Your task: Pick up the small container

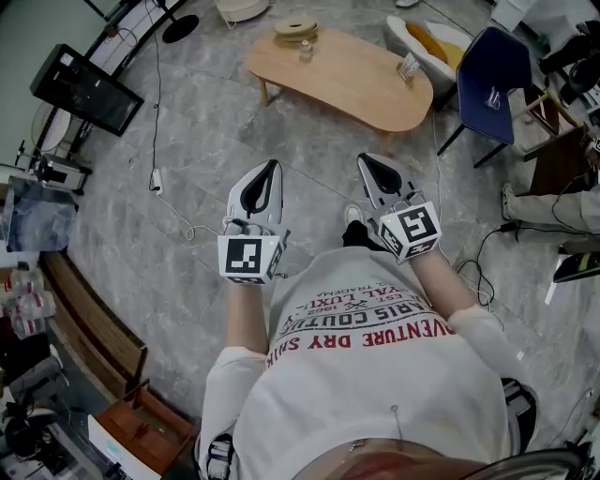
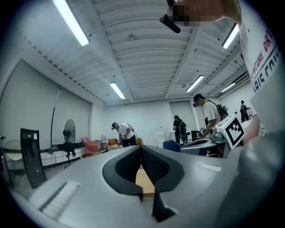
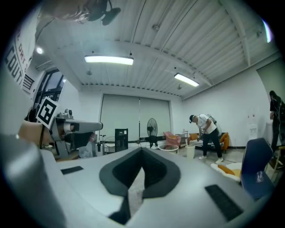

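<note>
A small clear container (image 1: 306, 52) stands on the low wooden table (image 1: 356, 84), far ahead of me, beside a round flat roll (image 1: 295, 27). Another small clear item (image 1: 409, 67) sits near the table's right end. My left gripper (image 1: 273, 166) and right gripper (image 1: 365, 159) are held side by side over the grey floor, well short of the table, both pointing toward it. In the left gripper view the jaws of my left gripper (image 2: 141, 147) meet at the tip with nothing between them; a strip of the table (image 2: 144, 182) shows behind. My right gripper (image 3: 142, 151) is shut and empty too.
A blue chair (image 1: 494, 70) and a white seat with a yellow cushion (image 1: 427, 37) stand right of the table. A black monitor (image 1: 86, 89) is at the left, and a cable with a plug strip (image 1: 157, 180) lies on the floor. Several people stand further off in the room.
</note>
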The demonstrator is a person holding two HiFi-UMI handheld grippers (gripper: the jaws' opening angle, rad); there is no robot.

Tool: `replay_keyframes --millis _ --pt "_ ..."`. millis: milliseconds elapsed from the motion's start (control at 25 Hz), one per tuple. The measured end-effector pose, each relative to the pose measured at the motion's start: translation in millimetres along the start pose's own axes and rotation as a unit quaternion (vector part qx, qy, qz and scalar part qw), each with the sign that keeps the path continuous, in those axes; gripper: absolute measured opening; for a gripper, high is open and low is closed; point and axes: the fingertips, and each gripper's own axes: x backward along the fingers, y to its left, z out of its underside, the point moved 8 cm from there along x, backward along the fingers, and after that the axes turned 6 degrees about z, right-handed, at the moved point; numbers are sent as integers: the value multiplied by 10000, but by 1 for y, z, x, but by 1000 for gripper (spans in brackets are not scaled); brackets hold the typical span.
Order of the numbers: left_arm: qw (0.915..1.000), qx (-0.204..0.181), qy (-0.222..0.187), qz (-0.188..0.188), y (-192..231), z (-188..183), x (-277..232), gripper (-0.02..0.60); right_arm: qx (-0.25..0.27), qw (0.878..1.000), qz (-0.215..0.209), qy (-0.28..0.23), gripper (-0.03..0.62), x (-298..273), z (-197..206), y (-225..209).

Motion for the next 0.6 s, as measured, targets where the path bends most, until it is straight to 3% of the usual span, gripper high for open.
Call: replay_keyframes --millis 200,320,400,440,600 --pt "10000 31 4 -58 1 3 8 12 -68 10000 28 -65 7 1 3 3" --pt "9992 340 -137 -129 4 10 7 34 -105 9999 6 -38 8 -2 9 2" --pt "9983 532 -229 -101 5 16 4 309 -150 9999 -4 27 8 -5 15 1" --pt "9982 546 -222 -120 6 19 3 342 -180 9998 -18 66 8 -7 18 1" --pt "9979 570 -151 -283 21 27 -8 342 -221 9996 -79 137 8 -26 22 -7"
